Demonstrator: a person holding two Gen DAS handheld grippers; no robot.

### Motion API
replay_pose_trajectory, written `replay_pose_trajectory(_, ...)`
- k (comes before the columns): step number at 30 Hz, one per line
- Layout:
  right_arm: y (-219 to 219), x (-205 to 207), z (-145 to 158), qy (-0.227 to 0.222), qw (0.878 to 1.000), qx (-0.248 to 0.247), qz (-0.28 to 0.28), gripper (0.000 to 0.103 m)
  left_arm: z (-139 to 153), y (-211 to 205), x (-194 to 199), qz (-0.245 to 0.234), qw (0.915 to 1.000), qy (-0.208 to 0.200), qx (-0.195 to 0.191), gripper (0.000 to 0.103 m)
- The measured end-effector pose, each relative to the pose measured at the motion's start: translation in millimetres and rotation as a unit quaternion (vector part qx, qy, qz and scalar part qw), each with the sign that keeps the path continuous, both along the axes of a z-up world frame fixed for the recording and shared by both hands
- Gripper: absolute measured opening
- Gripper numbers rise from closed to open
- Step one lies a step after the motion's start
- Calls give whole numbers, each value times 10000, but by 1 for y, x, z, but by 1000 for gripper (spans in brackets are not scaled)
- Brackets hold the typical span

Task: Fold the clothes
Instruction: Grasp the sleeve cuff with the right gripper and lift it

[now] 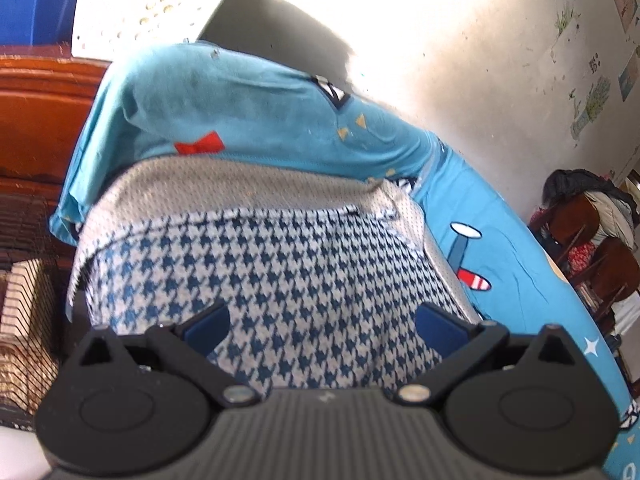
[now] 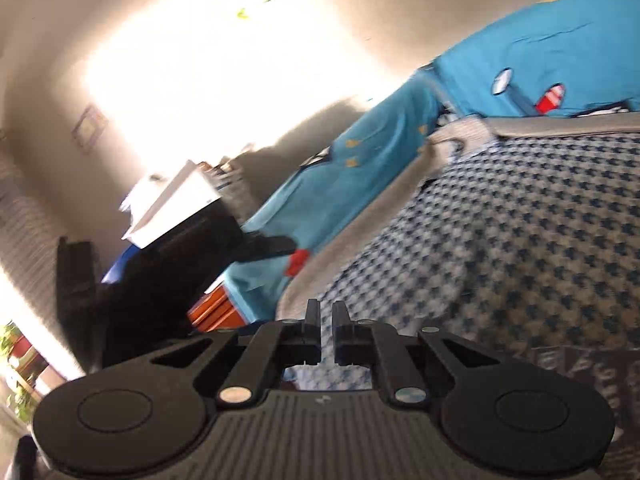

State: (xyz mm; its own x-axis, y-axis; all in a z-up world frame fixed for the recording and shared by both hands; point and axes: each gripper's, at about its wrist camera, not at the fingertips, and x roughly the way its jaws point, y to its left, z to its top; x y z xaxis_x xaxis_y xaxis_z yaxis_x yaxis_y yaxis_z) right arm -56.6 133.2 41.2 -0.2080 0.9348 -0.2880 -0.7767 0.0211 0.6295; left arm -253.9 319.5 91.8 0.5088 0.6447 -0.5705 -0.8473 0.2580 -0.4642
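Note:
A blue-and-white houndstooth garment with a grey mesh border lies spread on a bed with a blue cartoon sheet. My left gripper hovers low over the garment's near part. Its jaws stand wide open, the blue pads are far apart, and nothing is pinched between them. In the right wrist view the same garment fills the right side, tilted. My right gripper is at the garment's near left edge. Its fingers are almost together and no cloth shows between them.
A teal pillow or bunched cloth lies beyond the garment. A white perforated basket stands behind it. Orange-brown wooden furniture is at the left, and chairs piled with clothes are at the right. Dark furniture with a white box stands beside the bed.

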Motion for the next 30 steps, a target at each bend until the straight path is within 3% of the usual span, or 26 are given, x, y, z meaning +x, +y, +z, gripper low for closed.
replay_pose_trajectory(4, 1, -22, -1, -1095, 9926, -434, -285, 11, -2, 2, 0, -29, 10000, 31, -27, 103)
replay_pose_trajectory(6, 5, -31, -9, -1632, 9826, -811, -362, 18, -4, 3, 0, -28, 9999, -21, -97, 103)
replay_pose_trajectory(8, 10, -38, -21, -2003, 9728, -1113, -349, 31, -4, 2, 1, -46, 9999, -50, -122, 103)
replay_pose_trajectory(10, 12, -45, -32, -2378, 9619, -1320, -277, 34, -4, 0, 3, -96, 9999, -24, -93, 103)
replay_pose_trajectory(19, 23, -61, -70, -3308, 9265, -1791, -59, 41, -4, -1, 5, -155, 9998, 8, -84, 103)
replay_pose_trajectory(21, 23, -60, -70, -3327, 9269, -1735, -106, 39, -4, -1, 5, -155, 9998, 12, -76, 103)
replay_pose_trajectory(23, 23, -56, -67, -3147, 9336, -1696, -227, 13, -3, 0, 4, -141, 9999, 19, -64, 103)
replay_pose_trajectory(27, 19, -47, -54, -2294, 9644, -1287, -275, 9, 1, -1, 1, -52, 10000, 41, 58, 103)
replay_pose_trajectory(30, 16, -56, -41, -1752, 9816, -749, 154, 9, 8, -2, -4, 58, 9997, 28, 219, 103)
